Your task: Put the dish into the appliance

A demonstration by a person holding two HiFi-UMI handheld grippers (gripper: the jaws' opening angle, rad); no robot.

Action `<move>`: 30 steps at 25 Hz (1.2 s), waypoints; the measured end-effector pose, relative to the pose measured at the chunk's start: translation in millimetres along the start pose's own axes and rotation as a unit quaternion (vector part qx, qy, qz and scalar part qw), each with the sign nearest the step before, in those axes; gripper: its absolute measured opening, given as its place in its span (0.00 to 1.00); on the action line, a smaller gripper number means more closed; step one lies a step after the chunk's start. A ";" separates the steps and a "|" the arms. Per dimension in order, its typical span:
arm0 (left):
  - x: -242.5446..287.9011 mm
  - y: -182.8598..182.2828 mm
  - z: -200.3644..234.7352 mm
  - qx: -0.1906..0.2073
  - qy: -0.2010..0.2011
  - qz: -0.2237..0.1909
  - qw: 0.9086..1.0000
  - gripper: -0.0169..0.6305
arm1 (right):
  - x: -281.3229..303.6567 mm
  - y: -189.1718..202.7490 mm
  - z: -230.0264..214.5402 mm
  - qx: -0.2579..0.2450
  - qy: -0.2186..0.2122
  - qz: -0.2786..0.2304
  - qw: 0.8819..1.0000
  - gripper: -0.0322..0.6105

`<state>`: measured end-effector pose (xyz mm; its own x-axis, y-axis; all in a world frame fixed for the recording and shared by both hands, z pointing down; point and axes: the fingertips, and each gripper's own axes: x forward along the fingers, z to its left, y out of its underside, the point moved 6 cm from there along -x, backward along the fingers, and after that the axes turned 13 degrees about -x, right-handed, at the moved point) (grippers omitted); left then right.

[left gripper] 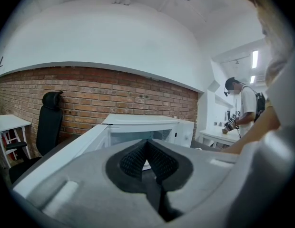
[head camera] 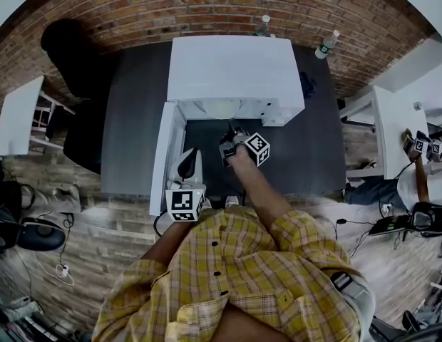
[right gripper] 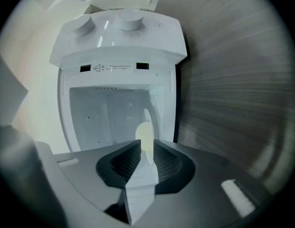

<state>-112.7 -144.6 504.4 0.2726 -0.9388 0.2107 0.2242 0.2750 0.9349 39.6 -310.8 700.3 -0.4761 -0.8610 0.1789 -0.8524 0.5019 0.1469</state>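
Between the right tongs [right gripper: 146, 147], clenched on its rim, the pale dish [right gripper: 144, 131] shows edge-on, long axis pointing forward into the open appliance [right gripper: 119, 37]. Left tongs [left gripper: 147, 144] pressed together, empty, by the door [head camera: 166, 155].

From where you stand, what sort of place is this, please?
Probably an office or lab workroom, not a home kitchen: a black office chair, white desks, and a second person working at one.
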 end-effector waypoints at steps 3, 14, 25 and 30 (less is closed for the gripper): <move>-0.1 0.2 -3.4 0.001 0.006 0.000 1.000 0.03 | -10.0 3.2 3.1 -0.001 -0.009 0.004 1.000 0.15; 3.3 2.1 -16.2 0.003 0.036 -0.002 0.999 0.03 | -53.5 7.0 28.0 -0.036 -0.045 0.022 0.998 0.03; 11.2 -2.1 -22.1 0.000 0.053 -0.004 0.999 0.03 | -88.8 15.2 83.6 -0.209 -0.106 0.086 0.968 0.04; 13.5 -1.1 -22.5 -0.002 0.056 0.000 0.998 0.03 | -104.6 12.8 111.5 -0.354 -0.102 0.090 0.925 0.04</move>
<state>-88.3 -152.9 499.8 0.3760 -0.9095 0.1772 0.2281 0.2762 0.9336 54.4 -223.6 575.0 -0.6893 -0.7193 0.0865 -0.4334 0.5051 0.7463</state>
